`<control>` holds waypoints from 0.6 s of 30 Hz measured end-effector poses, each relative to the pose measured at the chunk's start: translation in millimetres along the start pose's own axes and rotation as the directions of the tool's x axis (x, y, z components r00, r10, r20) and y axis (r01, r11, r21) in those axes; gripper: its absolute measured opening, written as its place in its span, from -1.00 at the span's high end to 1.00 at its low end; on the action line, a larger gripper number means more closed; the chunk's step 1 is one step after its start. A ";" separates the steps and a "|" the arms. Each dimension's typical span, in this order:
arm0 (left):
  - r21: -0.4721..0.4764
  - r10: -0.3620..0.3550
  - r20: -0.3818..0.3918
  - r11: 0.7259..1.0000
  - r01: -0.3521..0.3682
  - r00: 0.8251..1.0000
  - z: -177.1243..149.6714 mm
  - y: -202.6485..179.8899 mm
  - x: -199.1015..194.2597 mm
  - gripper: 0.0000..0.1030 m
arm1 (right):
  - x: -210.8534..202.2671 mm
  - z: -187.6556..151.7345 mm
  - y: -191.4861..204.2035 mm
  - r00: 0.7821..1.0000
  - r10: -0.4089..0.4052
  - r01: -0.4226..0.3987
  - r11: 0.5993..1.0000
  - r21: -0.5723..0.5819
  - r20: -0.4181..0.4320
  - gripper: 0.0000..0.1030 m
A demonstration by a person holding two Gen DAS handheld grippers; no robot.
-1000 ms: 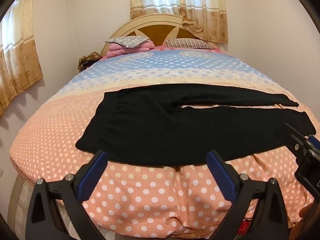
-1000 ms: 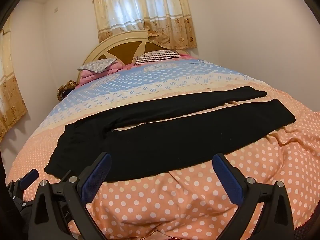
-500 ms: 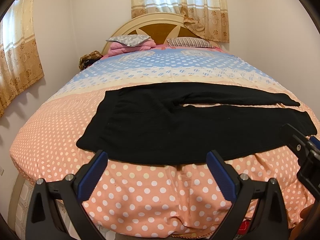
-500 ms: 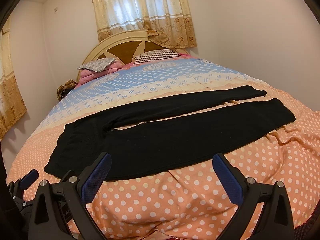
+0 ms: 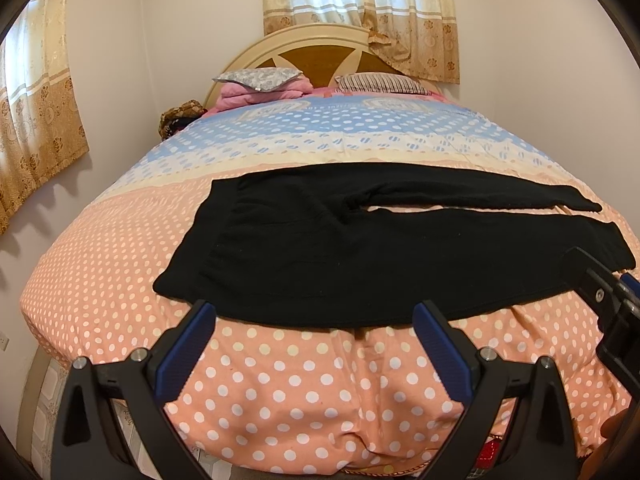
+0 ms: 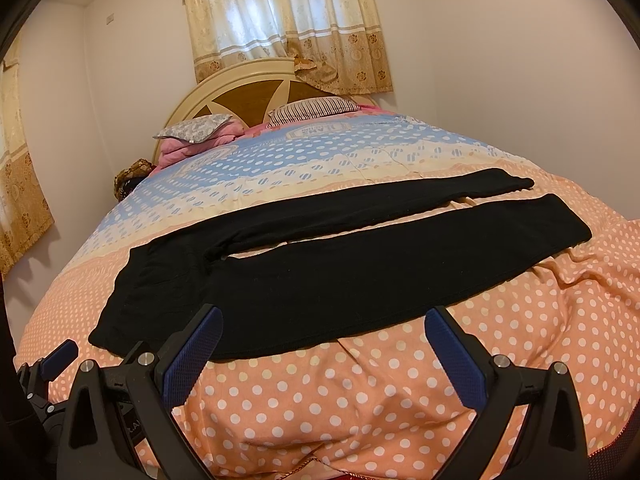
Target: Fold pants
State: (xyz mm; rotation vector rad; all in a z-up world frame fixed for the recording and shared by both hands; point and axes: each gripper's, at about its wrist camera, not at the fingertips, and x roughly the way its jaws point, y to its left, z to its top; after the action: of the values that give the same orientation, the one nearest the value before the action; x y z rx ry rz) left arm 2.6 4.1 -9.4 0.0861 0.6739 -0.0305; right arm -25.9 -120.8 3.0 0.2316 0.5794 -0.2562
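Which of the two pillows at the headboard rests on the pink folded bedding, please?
The grey patterned pillow, on the left; it sits atop the pink folded bedding, whereas the striped pillow lies directly on the bed.

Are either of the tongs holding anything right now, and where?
Nothing is held. Left tongs and right tongs are both open, short of the black fabric pants.

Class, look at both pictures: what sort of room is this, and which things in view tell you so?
Most likely a home bedroom. A bed with a polka-dot bedspread fills the view, pillows lie against a curved wooden headboard, and curtains cover the window behind it.
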 end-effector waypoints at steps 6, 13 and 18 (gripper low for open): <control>0.001 0.000 0.000 1.000 0.000 1.000 -1.0 0.8 0.1 -0.96 | 1.4 -0.7 -0.3 1.000 0.000 0.000 1.000 0.002 -0.006 -0.97; 0.000 0.000 -0.001 1.000 0.000 1.000 -0.5 0.4 0.2 -0.96 | 1.7 -1.0 -0.3 1.000 0.001 -0.001 1.000 0.001 -0.007 -0.97; 0.001 0.000 -0.001 1.000 0.000 1.000 -1.3 0.7 0.2 -0.96 | 1.5 -0.8 0.2 1.000 0.000 0.000 1.000 0.002 -0.006 -0.97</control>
State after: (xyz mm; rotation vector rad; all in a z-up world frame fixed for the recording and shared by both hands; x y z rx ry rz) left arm 2.0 4.8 -10.6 0.0871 0.6754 -0.0304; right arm -25.1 -120.6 1.5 0.2339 0.5851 -0.2563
